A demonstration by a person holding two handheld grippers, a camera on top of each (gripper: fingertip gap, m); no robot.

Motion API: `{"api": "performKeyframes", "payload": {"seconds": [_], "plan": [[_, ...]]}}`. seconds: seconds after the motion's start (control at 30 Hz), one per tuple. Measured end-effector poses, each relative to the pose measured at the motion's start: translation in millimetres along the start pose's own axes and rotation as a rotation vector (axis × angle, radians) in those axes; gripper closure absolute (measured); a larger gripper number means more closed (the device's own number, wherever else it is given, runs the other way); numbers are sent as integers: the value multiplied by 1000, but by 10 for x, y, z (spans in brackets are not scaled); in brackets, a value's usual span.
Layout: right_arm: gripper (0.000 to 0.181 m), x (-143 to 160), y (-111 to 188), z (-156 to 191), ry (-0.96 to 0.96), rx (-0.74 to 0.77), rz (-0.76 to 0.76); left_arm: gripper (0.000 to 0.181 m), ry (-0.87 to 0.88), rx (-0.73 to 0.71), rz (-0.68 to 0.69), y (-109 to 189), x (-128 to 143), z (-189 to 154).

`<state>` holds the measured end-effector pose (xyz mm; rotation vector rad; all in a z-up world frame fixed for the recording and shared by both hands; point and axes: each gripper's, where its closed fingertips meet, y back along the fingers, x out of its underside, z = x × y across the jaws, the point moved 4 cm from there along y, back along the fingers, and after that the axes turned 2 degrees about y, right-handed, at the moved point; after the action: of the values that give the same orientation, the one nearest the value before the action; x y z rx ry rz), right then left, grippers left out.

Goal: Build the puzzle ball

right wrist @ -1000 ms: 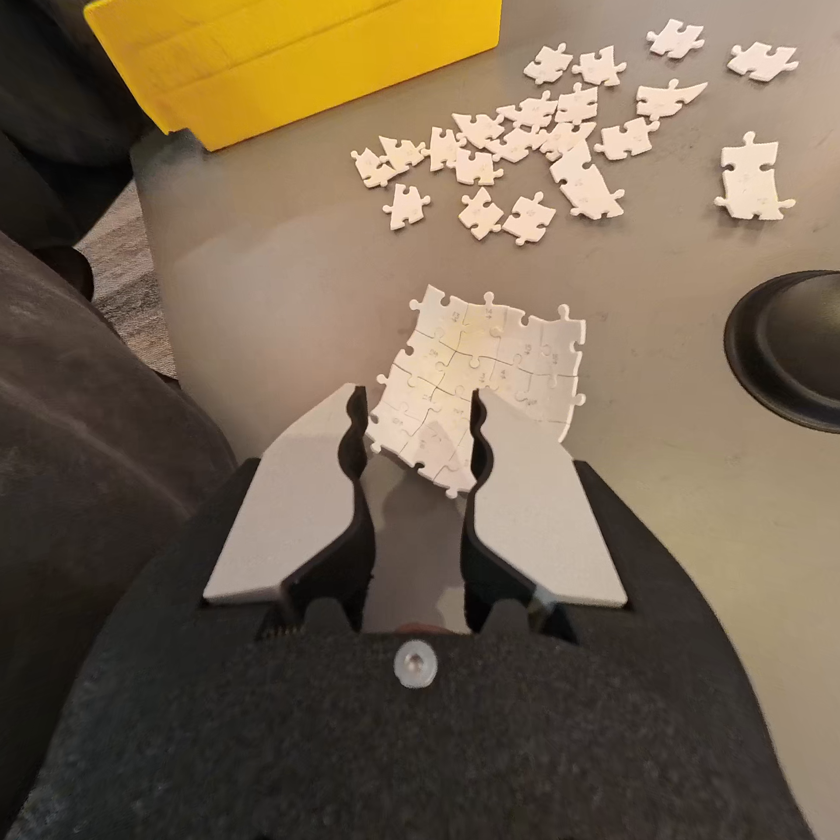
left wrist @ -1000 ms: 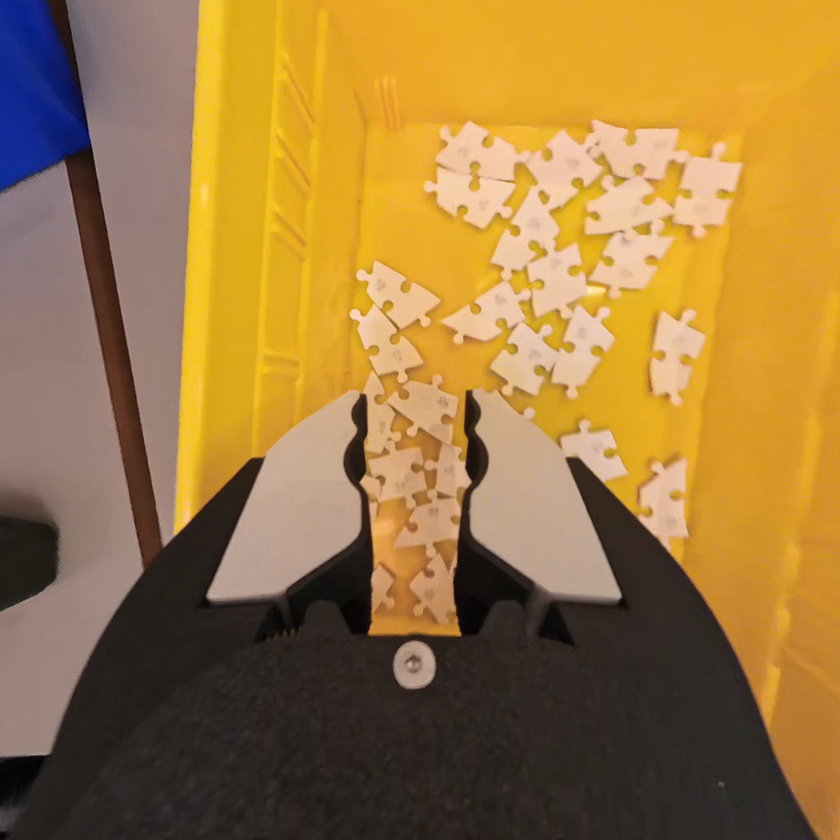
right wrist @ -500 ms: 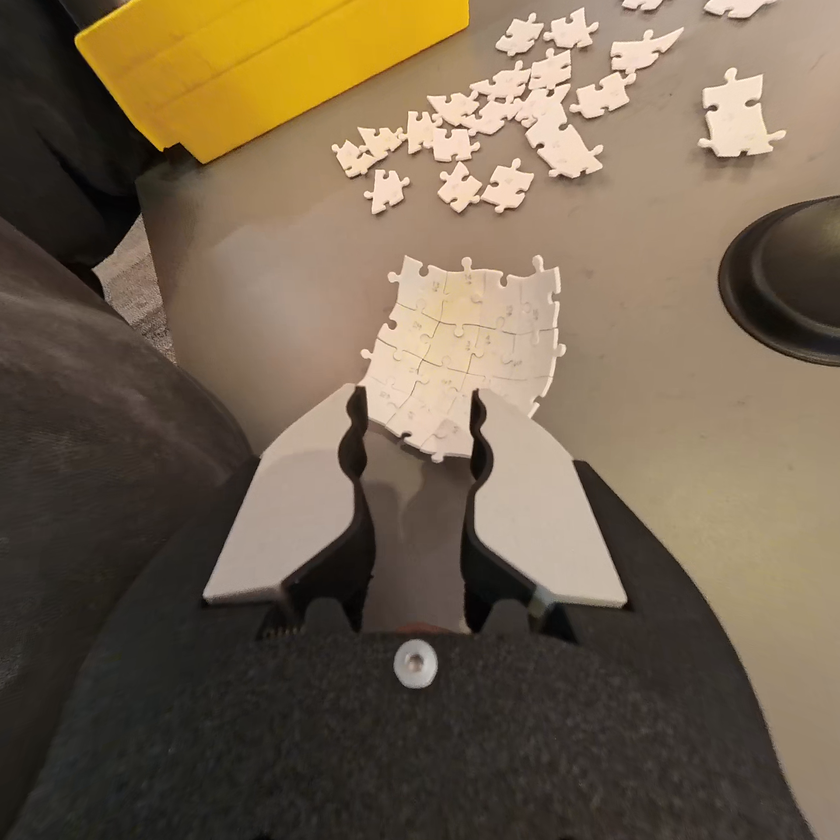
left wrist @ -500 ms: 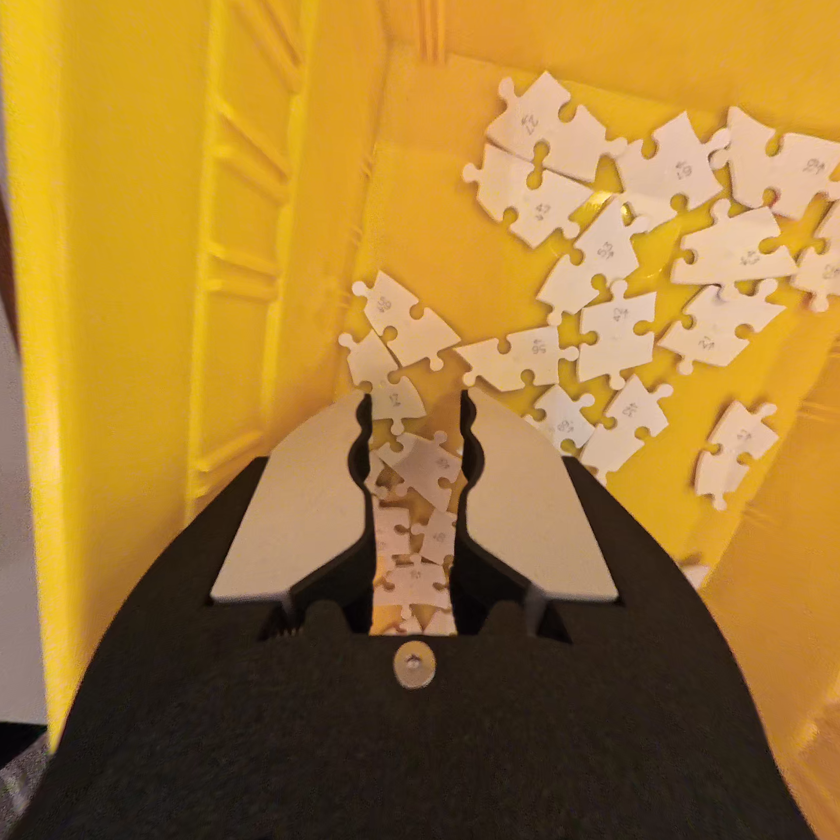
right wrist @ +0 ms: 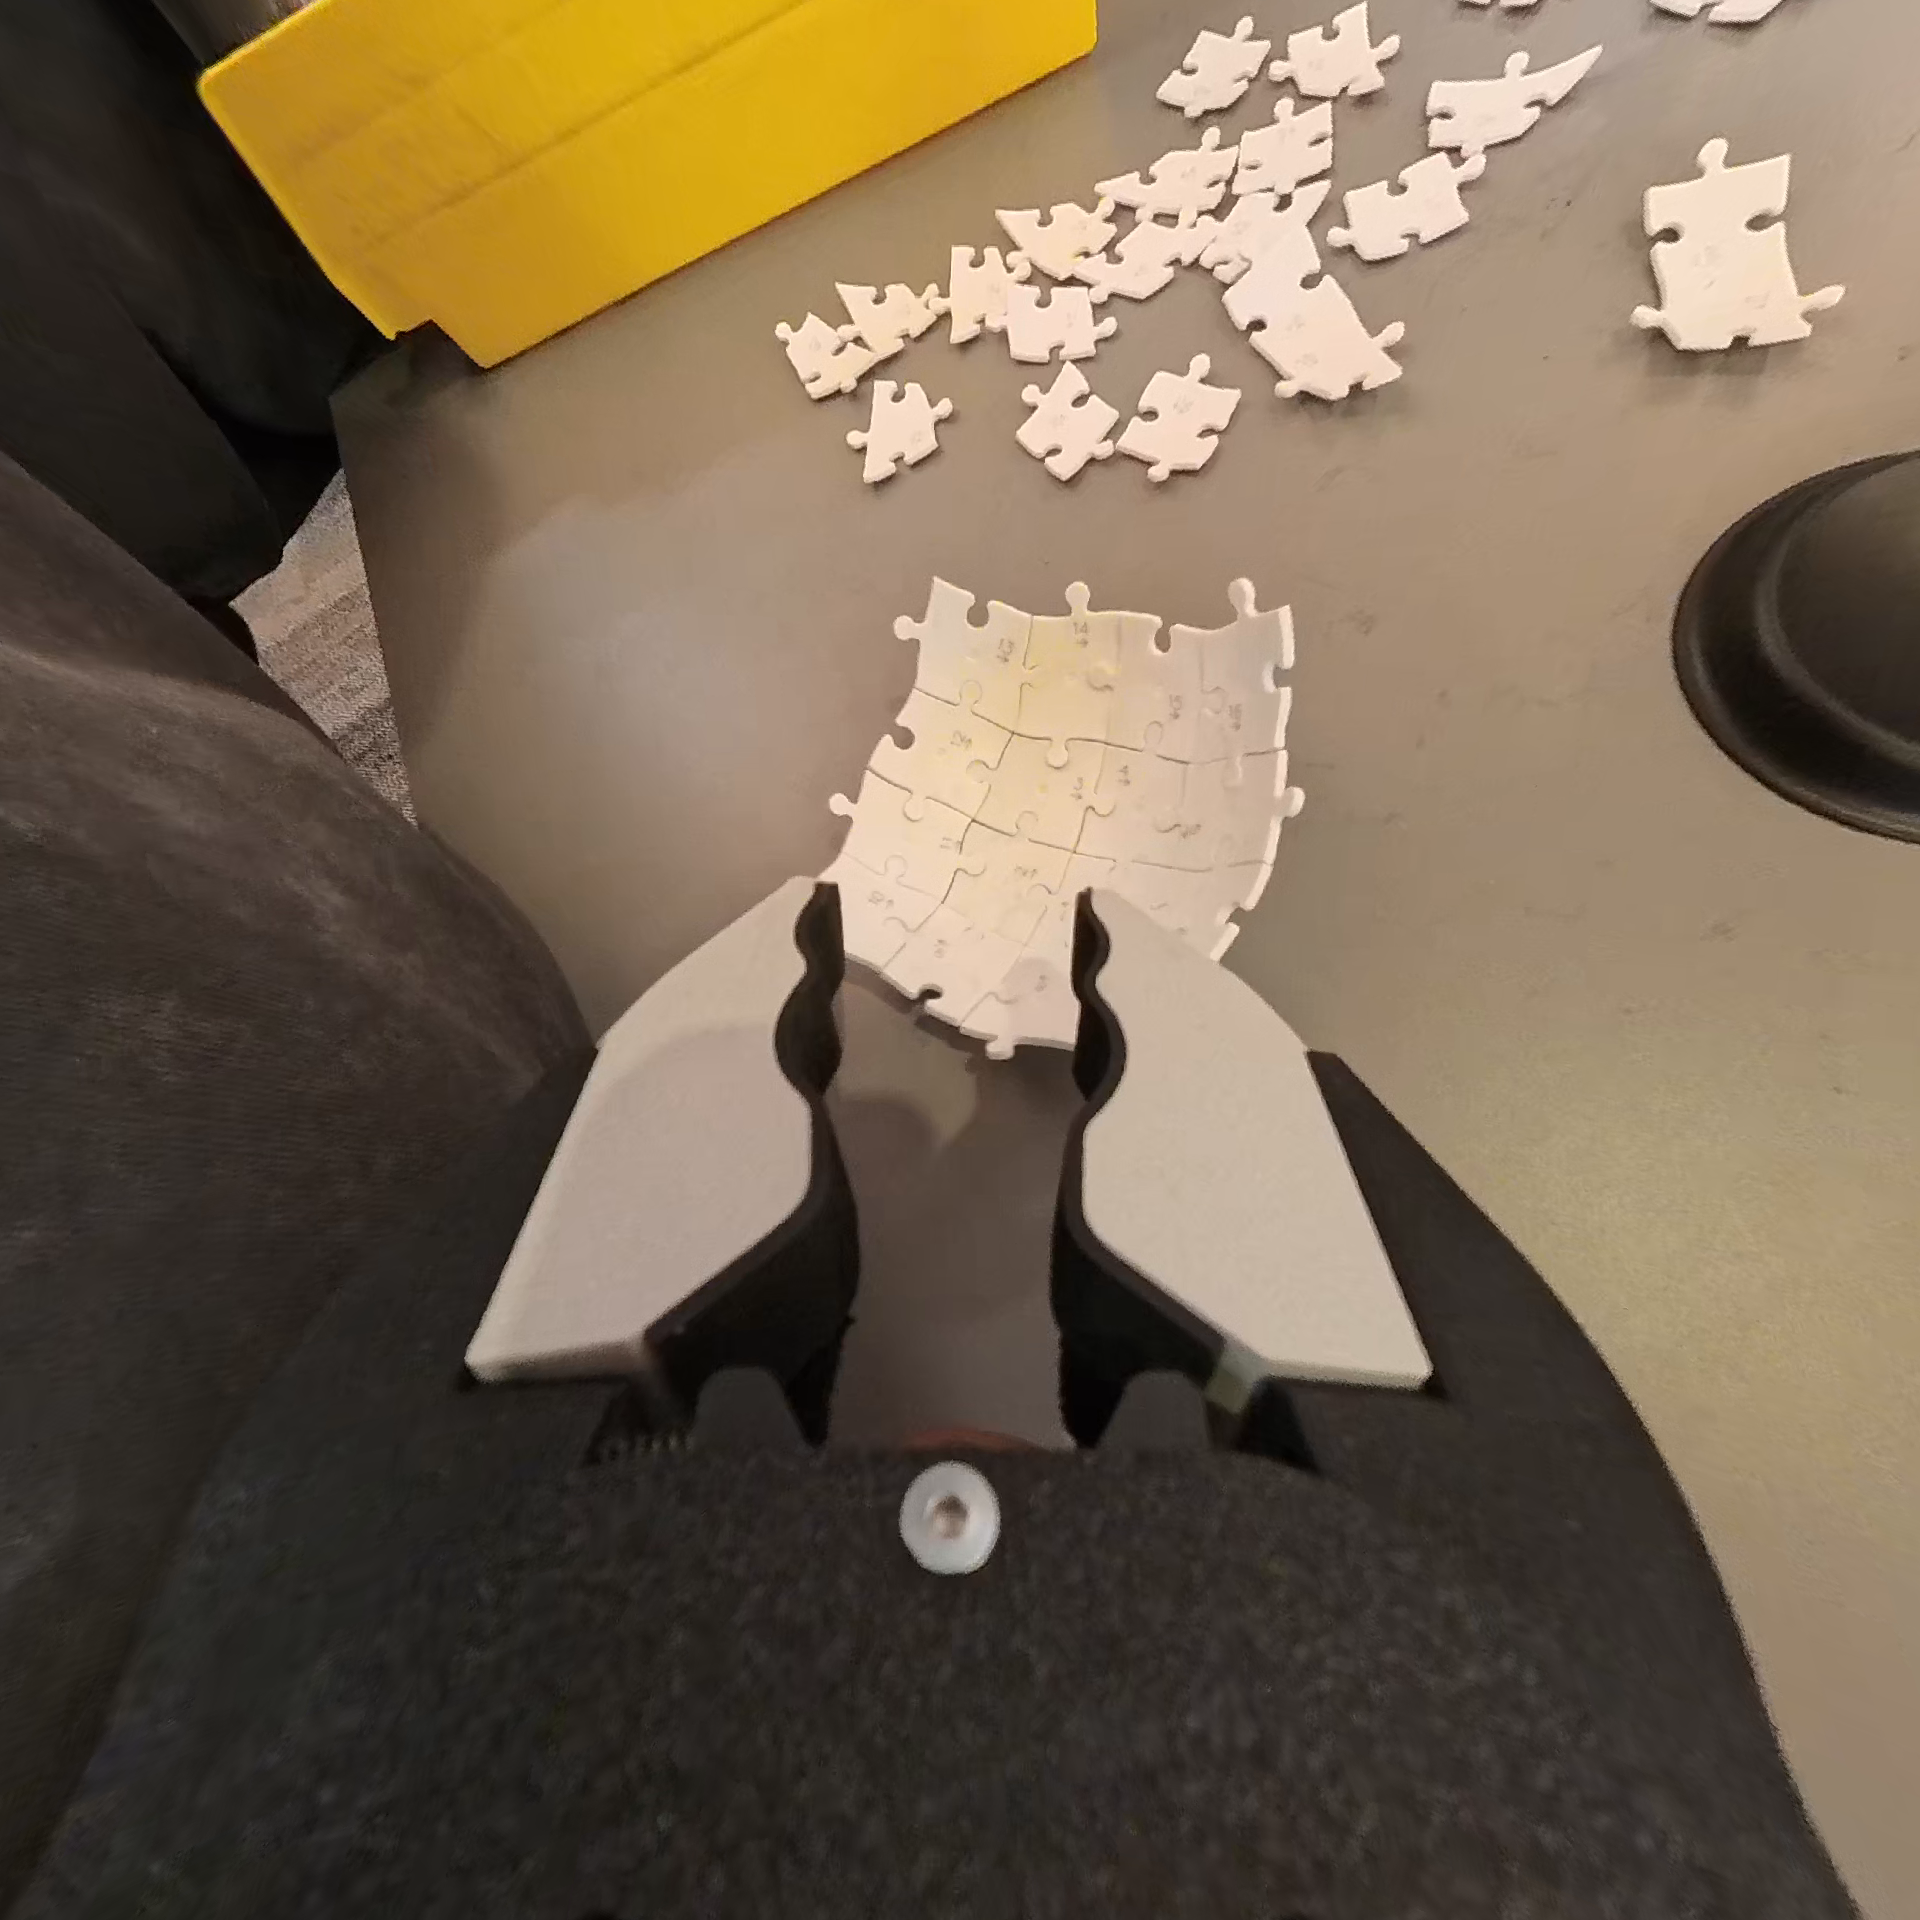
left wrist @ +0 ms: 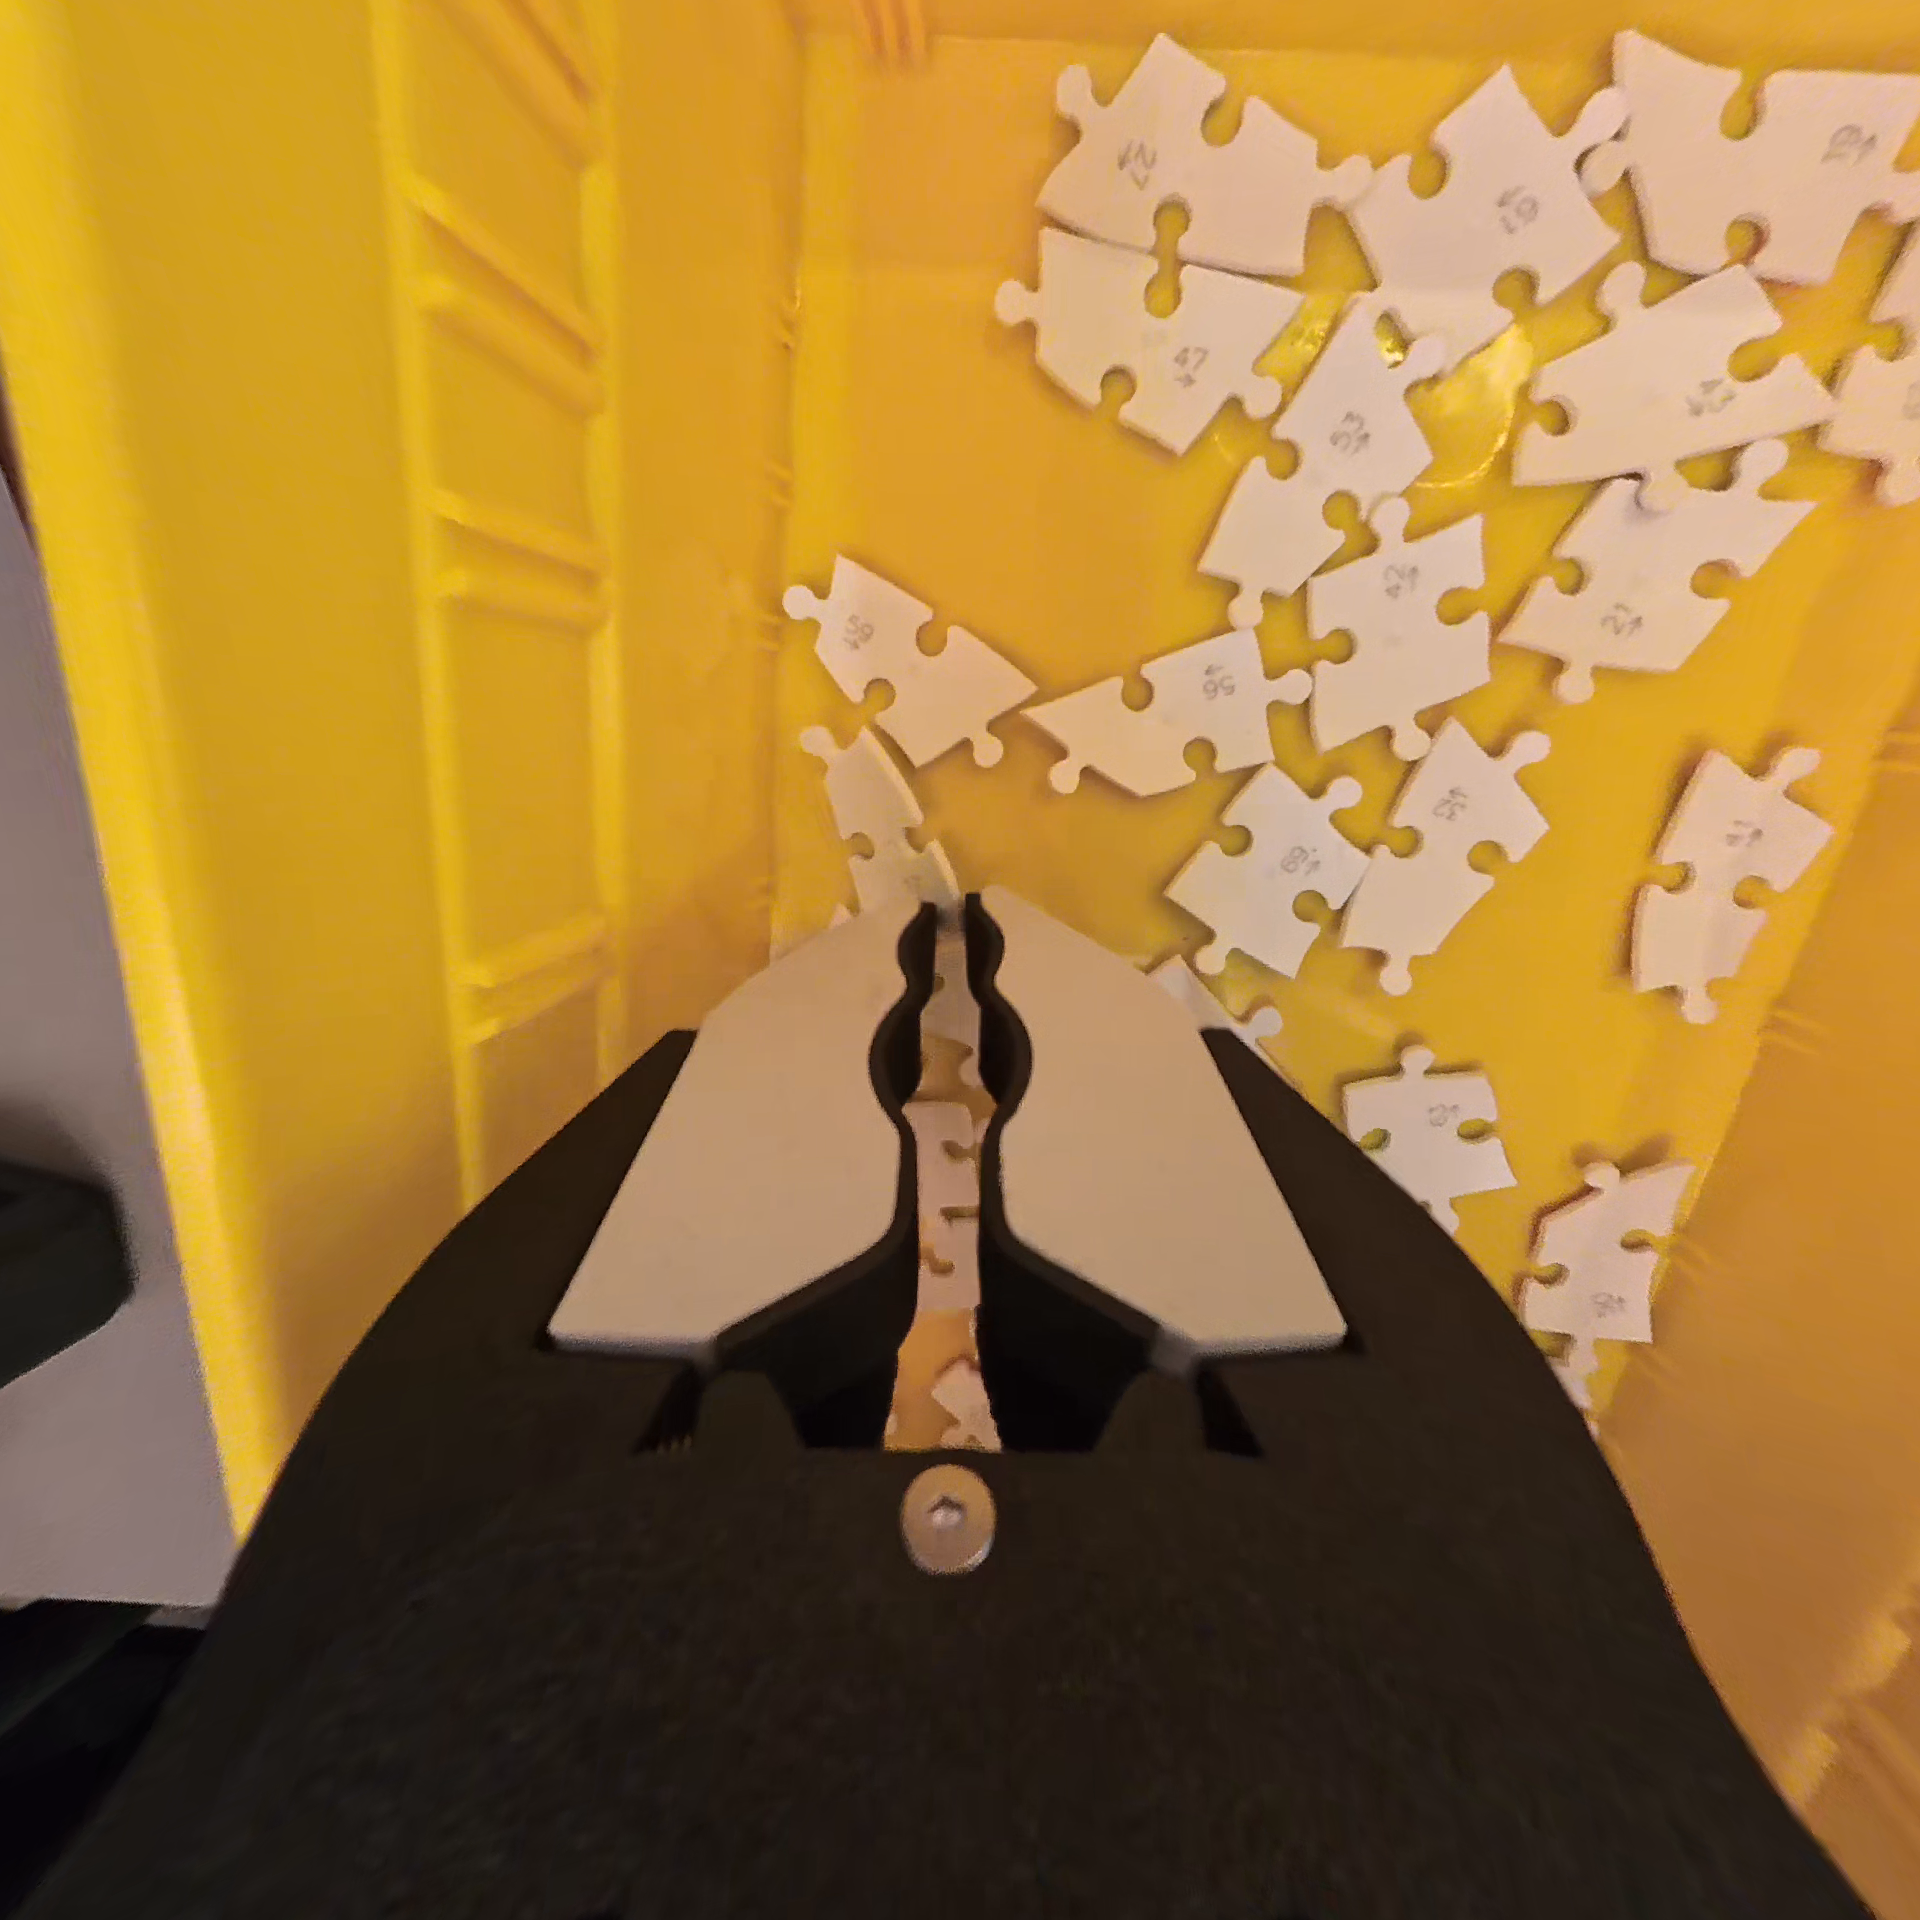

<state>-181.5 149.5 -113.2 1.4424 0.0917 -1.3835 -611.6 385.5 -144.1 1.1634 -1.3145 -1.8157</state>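
While curved shell [right wrist: 1081, 800] sits part-built on bench [right wrist: 1455, 935], most pieces still loose. Left tongs [left wrist: 945, 906] inside bin [left wrist: 499, 623], clenched on piece [left wrist: 888, 831]. Right tongs [right wrist: 951, 909] released, empty, just before shell.

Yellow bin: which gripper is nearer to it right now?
Left. The left gripper is down inside the yellow bin, shut on a puzzle piece; the right gripper hangs over the table, apart.

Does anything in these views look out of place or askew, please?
Only one thing: in the yellow bin, one white piece stands on edge, pinched by the left gripper, while the others lie flat. The assembled section looks intact.
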Motion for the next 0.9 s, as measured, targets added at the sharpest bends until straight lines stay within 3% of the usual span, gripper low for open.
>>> {"api": "performKeyframes", "payload": {"seconds": [0.3,0.53,0.73,0.83,0.9], "plan": [[141,-35,58,59,30,10,-14,180,-40,8,-101,305,0,-104],[142,-216,120,95,76,22,-73,180,-126,7,-324,1011,-69,-508],[147,-632,128,192,134,11,-206,180,-253,145,-598,1697,-140,-1563],[160,-736,95,257,103,-37,-240,180,-326,241,-671,1783,-97,-2290],[159,-762,89,285,1,-122,-282,180,-426,222,-683,1699,-14,-2769]]}}
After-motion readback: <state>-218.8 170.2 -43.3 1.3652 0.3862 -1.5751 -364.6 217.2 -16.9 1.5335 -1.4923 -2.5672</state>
